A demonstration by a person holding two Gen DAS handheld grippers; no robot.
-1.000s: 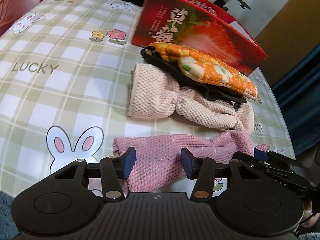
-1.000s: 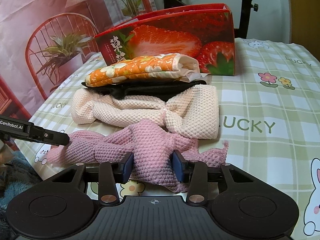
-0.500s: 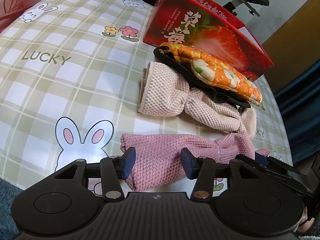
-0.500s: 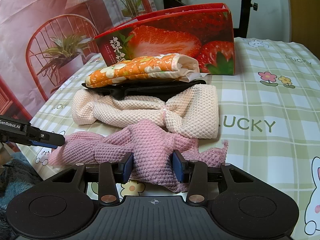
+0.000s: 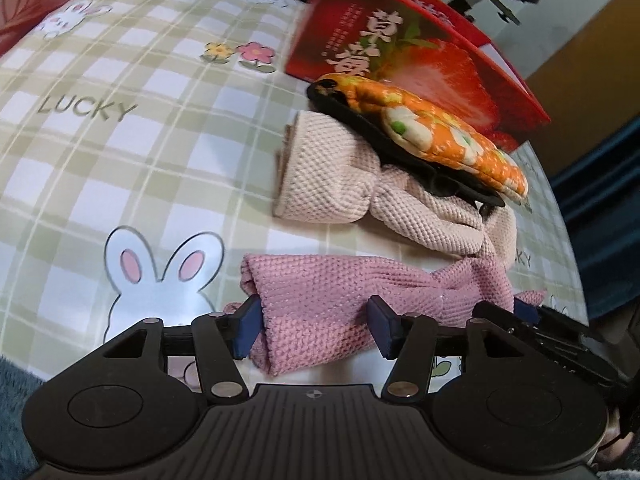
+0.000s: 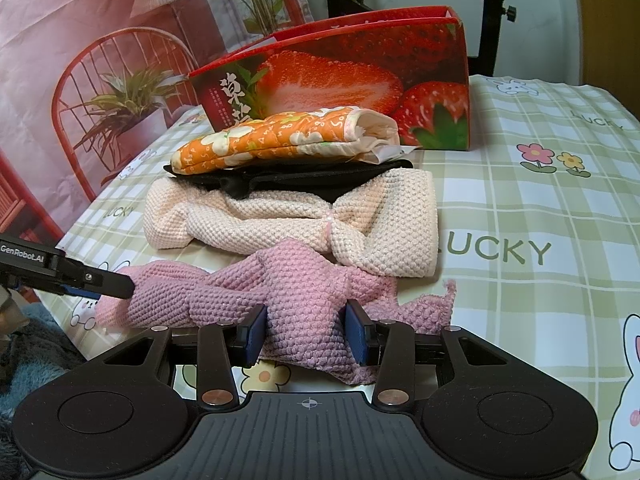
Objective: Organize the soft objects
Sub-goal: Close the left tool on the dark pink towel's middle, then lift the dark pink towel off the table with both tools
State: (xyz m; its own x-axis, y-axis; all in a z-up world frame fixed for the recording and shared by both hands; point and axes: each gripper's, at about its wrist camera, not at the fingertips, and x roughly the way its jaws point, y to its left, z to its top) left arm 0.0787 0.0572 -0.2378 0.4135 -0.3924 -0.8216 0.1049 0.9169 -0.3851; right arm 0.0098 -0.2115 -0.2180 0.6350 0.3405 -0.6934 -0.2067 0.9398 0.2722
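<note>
Since a second ago the left gripper (image 5: pixel 314 330) has spread its fingers, which are opening around one end of the pink cloth (image 5: pixel 340 300), the left pad still touching it and the right pad apart from it. To the right, the right gripper (image 6: pixel 306 334) stays with its fingers clamped on the cloth's bunched other end. The cloth lies on the tabletop (image 5: pixel 120 152) just before the peach cloth (image 6: pixel 288 220), mitt (image 6: pixel 280 140) and strawberry box (image 6: pixel 340 80).
</note>
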